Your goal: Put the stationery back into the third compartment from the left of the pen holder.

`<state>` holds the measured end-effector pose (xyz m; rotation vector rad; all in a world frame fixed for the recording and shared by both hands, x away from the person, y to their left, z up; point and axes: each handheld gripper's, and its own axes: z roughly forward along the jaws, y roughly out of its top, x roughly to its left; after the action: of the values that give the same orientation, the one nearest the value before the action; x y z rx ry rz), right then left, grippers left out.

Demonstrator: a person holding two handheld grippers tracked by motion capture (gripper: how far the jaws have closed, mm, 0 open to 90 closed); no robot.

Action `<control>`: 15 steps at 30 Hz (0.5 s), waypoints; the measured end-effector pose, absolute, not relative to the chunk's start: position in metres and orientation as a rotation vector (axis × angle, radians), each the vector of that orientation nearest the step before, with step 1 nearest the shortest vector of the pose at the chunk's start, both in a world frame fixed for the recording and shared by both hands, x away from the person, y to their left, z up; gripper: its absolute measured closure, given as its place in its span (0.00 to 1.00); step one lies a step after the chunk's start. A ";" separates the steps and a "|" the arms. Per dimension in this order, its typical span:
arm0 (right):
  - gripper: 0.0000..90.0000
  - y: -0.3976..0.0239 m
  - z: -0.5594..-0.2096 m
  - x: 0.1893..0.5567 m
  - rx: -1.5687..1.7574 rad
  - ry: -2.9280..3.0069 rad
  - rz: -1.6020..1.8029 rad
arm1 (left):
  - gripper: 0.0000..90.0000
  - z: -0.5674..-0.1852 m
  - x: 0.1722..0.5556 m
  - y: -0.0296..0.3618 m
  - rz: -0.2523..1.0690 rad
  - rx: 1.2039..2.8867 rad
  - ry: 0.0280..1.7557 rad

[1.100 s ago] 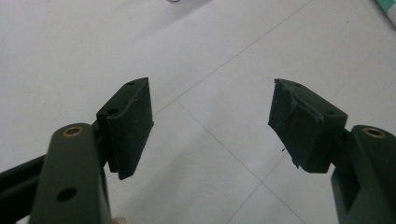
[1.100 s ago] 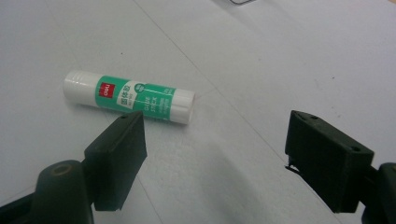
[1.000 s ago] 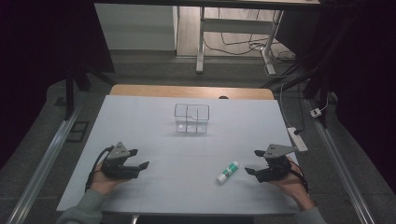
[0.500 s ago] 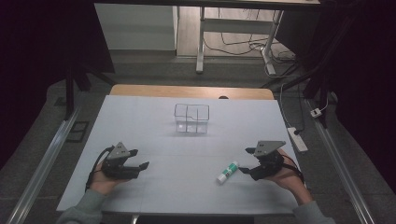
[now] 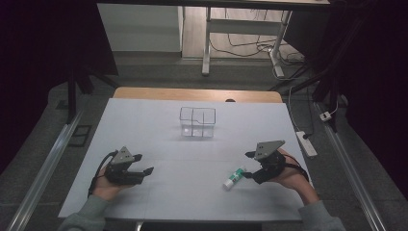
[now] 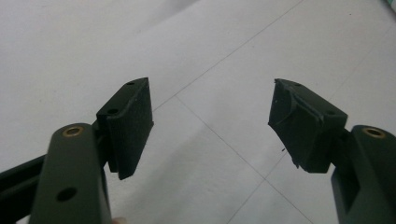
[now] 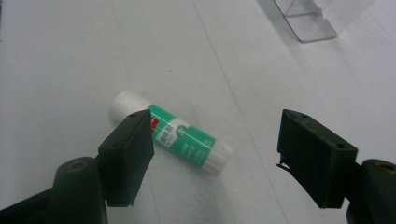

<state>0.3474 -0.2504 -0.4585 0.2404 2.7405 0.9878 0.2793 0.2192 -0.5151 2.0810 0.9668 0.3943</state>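
Note:
A glue stick (image 5: pixel 234 177) with a green label and white cap lies flat on the white table (image 5: pixel 159 202), near the front right. My right gripper (image 5: pixel 248 165) hovers just right of it, pointing left. In the right gripper view the glue stick (image 7: pixel 182 140) lies on the table beyond the jaws, one end hidden behind the left jaw. The right gripper (image 7: pixel 215 114) has just been closing, but the pads touch nothing and it is open. My left gripper (image 5: pixel 143 163) rests at the front left, open, and the left gripper view (image 6: pixel 210 84) has bare table between the jaws.
A clear divided box (image 5: pixel 197 122) stands at the middle of the table, toward the back; its corner (image 7: pixel 303 18) is at the top of the right gripper view. A power strip (image 5: pixel 306 143) lies on the floor off the table's right edge.
My right gripper has moved left and slightly up, closer to the glue stick. The left gripper and the glue stick have stayed in place.

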 end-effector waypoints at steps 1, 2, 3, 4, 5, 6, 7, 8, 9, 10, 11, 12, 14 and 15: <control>0.30 -0.249 -0.458 0.348 0.227 2.744 0.986 | 0.34 -0.515 0.279 0.219 0.395 2.083 0.967; 0.30 -0.247 -0.458 0.348 0.216 2.751 0.978 | 0.34 -0.515 0.279 0.219 0.395 2.084 0.965; 0.30 -0.245 -0.457 0.348 0.200 2.759 0.968 | 0.34 -0.515 0.279 0.219 0.396 2.084 0.964; 0.30 -0.243 -0.458 0.348 0.190 2.764 0.963 | 0.34 -0.515 0.280 0.219 0.394 2.082 0.965; 0.30 -0.241 -0.457 0.349 0.176 2.771 0.954 | 0.34 -0.515 0.280 0.220 0.393 2.082 0.966; 0.30 -0.239 -0.458 0.349 0.158 2.778 0.951 | 0.34 -0.515 0.280 0.220 0.393 2.080 0.968; 0.30 -0.237 -0.458 0.349 0.148 2.788 0.938 | 0.34 -0.515 0.279 0.220 0.393 2.078 0.969; 0.31 -0.235 -0.458 0.349 0.133 2.795 0.929 | 0.34 -0.515 0.279 0.220 0.394 2.077 0.968; 0.31 -0.234 -0.459 0.349 0.118 2.805 0.919 | 0.34 -0.515 0.279 0.220 0.394 2.077 0.968; 0.31 -0.232 -0.460 0.349 0.105 2.813 0.911 | 0.34 -0.515 0.279 0.220 0.393 2.077 0.967; 0.31 -0.230 -0.460 0.350 0.089 2.822 0.902 | 0.33 -0.515 0.279 0.220 0.392 2.078 0.966; 0.31 -0.228 -0.461 0.350 0.079 2.831 0.891 | 0.34 -0.515 0.279 0.220 0.392 2.079 0.966; 0.31 -0.224 -0.463 0.350 0.050 2.850 0.874 | 0.34 -0.515 0.280 0.220 0.391 2.080 0.965; 0.31 -0.222 -0.464 0.350 0.038 2.858 0.866 | 0.34 -0.515 0.280 0.220 0.392 2.080 0.965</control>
<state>0.3504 -0.2216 -0.4636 0.0377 2.8584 0.8661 0.2796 0.2203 -0.5150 2.0803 0.9651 0.3916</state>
